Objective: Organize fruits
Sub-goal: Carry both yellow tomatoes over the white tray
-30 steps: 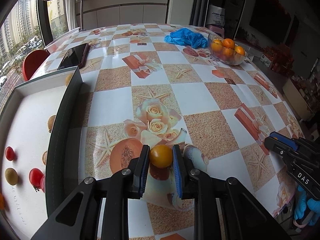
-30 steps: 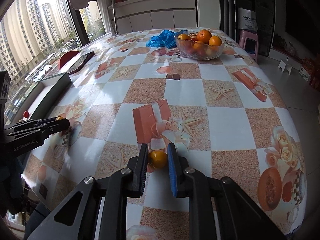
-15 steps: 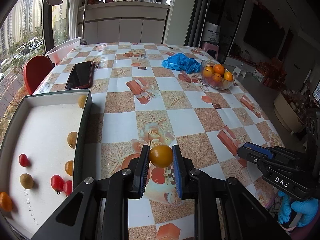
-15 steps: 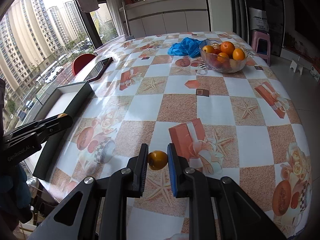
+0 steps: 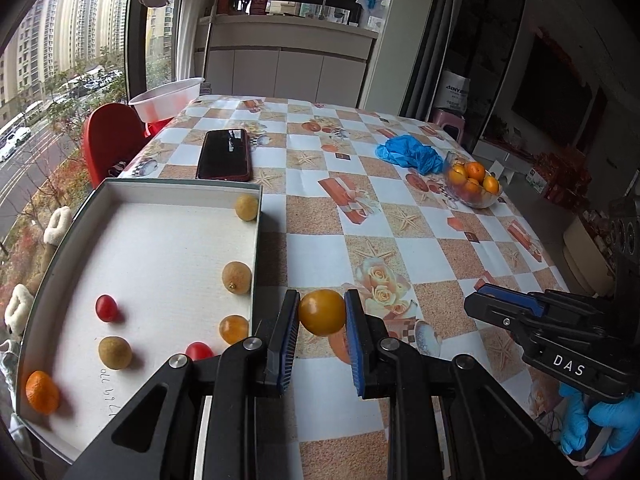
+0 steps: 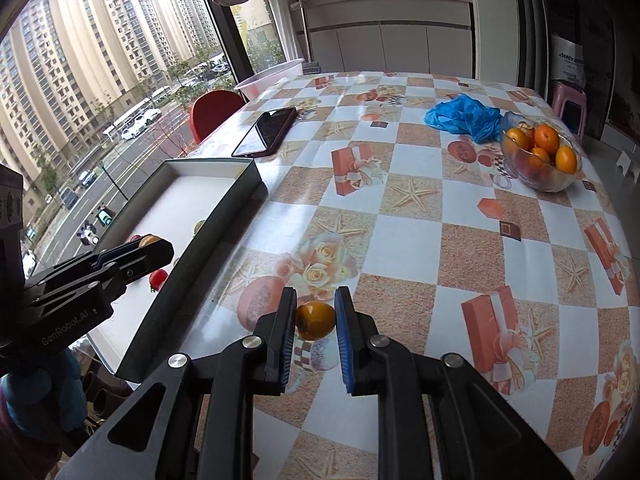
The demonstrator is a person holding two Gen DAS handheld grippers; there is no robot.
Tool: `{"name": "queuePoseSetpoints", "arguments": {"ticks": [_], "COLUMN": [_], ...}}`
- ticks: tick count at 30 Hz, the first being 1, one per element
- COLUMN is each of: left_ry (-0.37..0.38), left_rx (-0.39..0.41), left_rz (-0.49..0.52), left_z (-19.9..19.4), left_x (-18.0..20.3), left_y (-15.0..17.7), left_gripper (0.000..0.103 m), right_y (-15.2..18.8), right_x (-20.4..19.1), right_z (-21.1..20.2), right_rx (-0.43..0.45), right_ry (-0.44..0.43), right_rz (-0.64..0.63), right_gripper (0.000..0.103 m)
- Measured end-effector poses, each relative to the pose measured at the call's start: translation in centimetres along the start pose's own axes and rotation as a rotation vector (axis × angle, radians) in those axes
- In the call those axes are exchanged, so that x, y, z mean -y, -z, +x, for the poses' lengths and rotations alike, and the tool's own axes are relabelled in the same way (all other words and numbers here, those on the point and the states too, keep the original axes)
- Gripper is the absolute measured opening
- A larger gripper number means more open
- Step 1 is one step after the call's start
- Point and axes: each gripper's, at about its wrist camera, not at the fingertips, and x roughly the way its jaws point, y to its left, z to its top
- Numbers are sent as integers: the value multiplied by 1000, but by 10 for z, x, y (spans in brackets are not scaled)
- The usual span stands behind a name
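My left gripper (image 5: 322, 322) is shut on a yellow-orange fruit (image 5: 322, 312) and holds it above the table, just right of the dark-walled white tray (image 5: 256, 240). The tray holds several small fruits: red ones (image 5: 106, 307), brown ones (image 5: 237, 277) and an orange one (image 5: 42, 392). My right gripper (image 6: 316, 322) is shut on another yellow-orange fruit (image 6: 315, 320), held above the table right of the tray (image 6: 224, 208). Each gripper shows in the other's view: the right one (image 5: 492, 300) and the left one (image 6: 156, 246).
A glass bowl of oranges (image 5: 472, 186) stands at the far right of the patterned table (image 5: 400, 240). A blue crumpled glove (image 5: 408, 154) lies beside it. A black phone (image 5: 224, 154) lies behind the tray. A red chair (image 5: 110, 140) and a white basin (image 5: 166, 96) are at the far left.
Both grippers have risen and drawn back with their fruits. Both views have swung left, so the tray and its fruits show more fully.
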Motion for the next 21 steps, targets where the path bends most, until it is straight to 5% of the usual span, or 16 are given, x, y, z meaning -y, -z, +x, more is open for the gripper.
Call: {"name": "queuePoseSetpoints", "arguments": {"ticks": [21], "left_ry": [-176], "left_rx": [48], "left_rz": [-159], "left_z": [-25], "left_x": [-117], "left_y": [0], "left_gripper": [24], "right_y": [-56], "right_x": [-129], "right_z": [64], "right_rx": [-92], "right_ry": [-162], "right_rz": [-175], "right_gripper": [21]}}
